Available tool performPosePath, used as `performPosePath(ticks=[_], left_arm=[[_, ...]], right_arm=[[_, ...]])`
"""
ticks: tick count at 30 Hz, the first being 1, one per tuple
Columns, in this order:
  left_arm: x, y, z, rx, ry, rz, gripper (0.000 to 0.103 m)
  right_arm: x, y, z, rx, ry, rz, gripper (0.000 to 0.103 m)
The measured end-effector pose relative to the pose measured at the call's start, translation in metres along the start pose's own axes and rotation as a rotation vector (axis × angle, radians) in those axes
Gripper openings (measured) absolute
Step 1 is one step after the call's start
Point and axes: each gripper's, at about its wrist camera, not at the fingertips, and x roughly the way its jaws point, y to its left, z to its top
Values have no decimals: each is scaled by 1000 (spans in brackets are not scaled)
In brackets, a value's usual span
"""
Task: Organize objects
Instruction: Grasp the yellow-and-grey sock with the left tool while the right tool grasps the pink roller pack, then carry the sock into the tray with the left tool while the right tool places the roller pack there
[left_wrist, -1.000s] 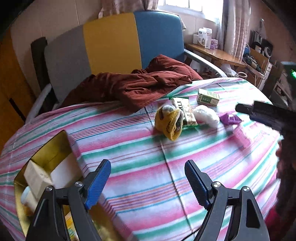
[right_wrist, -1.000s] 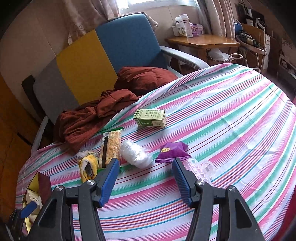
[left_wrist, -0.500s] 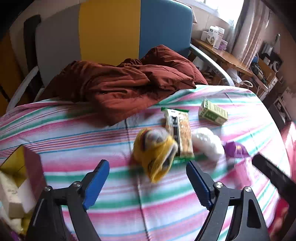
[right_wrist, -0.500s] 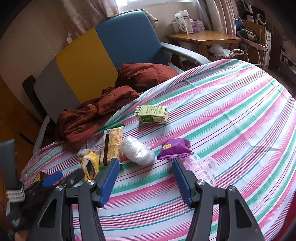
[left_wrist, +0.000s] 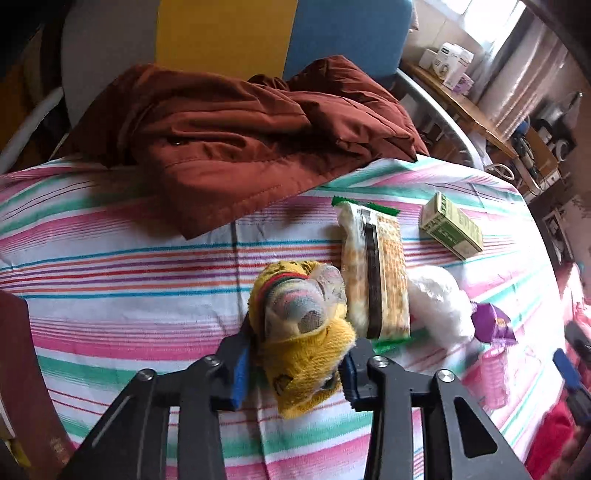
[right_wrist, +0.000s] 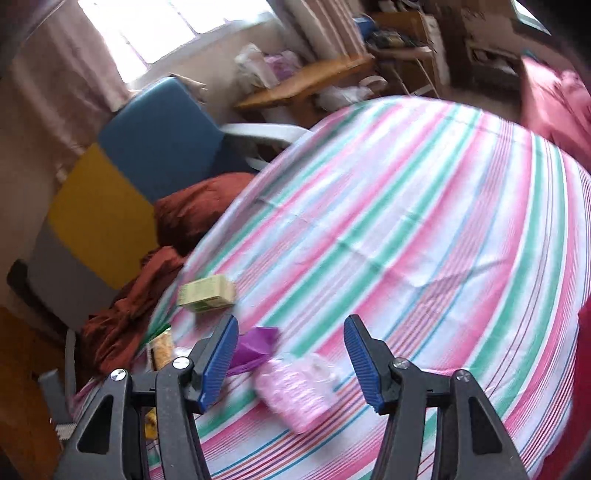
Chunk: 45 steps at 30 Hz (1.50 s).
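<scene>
A yellow sock bundle (left_wrist: 299, 325) with a clear bag tucked in it lies on the striped tablecloth (left_wrist: 129, 280). My left gripper (left_wrist: 295, 369) straddles it, jaws closing, and both blue pads press its sides. To its right lie a snack bar pack (left_wrist: 373, 269), a white plastic wad (left_wrist: 439, 302), a purple packet (left_wrist: 493, 323) and a green box (left_wrist: 450, 225). My right gripper (right_wrist: 291, 365) stands open above a pink plastic piece (right_wrist: 295, 384), with nothing gripped. The purple packet (right_wrist: 255, 347) lies by its left finger.
A brown jacket (left_wrist: 240, 136) spills from the grey, yellow and blue chair (left_wrist: 221, 33) onto the table's far edge. A dark red box lid (left_wrist: 22, 369) stands at the near left. The green box (right_wrist: 207, 293) is blurred in the right wrist view. A wooden side table (left_wrist: 461, 107) stands beyond.
My left gripper swung away from the box, came down over the yellow bundle and closed on it. My right gripper rolled and shifted, so the pink piece now sits between its fingers.
</scene>
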Motion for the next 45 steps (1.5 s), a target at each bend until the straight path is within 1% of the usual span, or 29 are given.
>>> performPosePath(ticks=[2,5,8,12,14,15,16,18,21,22,23,24,28,32,35,36,37,39,45], left_arm=[[-6,1,-7,6,3,-8,37],[-22,-2,-20,47,-26,-5,37],[-39,-6,-35,67,-36,-23,37],[-65,-14,-55,112,-68,-43,38],[-80,-16,-66,138,-88,-48,38],[-86,-17,-71,144,-89,-55,38],[-94,-16,-77,147,-96,-60,38],[-108,-17,-89,167,-110,-70,38],[-126,-14,-103,171,-123,-86,38],[-132,-13,-107,171,-133,-87,38],[-137,-13,-110,173,-140,-87,38],[-140,-11,-113,174,-144,-89,38],[-158,-2,-128,157,-153,-102,38],[-172,10,-140,137,-167,-97,38],[-182,19,-147,128,-183,-82,38],[-186,23,-150,127,-196,-71,38],[-190,25,-153,128,-206,-60,38],[-196,31,-158,125,-223,-47,38],[-222,54,-178,111,-310,36,38]], right_arm=[[10,-2,0,4,44,-4,60],[19,7,-5,-44,80,-12,60],[26,15,-8,-91,93,-15,60],[34,21,-9,-135,93,-23,60],[38,19,-12,-140,128,-26,60],[42,18,-14,-143,166,-14,60],[44,20,-18,-165,185,-25,60],[45,28,-22,-236,183,-82,61],[49,32,-28,-278,215,-104,61],[49,34,-30,-294,216,-111,63],[51,34,-31,-306,221,-124,69],[54,33,-32,-299,227,-144,70],[58,32,-35,-307,257,-133,72],[57,43,-44,-358,271,-158,73],[67,49,-50,-396,301,-182,73],[69,50,-52,-413,303,-195,72],[70,50,-54,-421,304,-206,68],[70,49,-55,-421,303,-213,64],[66,53,-63,-454,302,-226,62]])
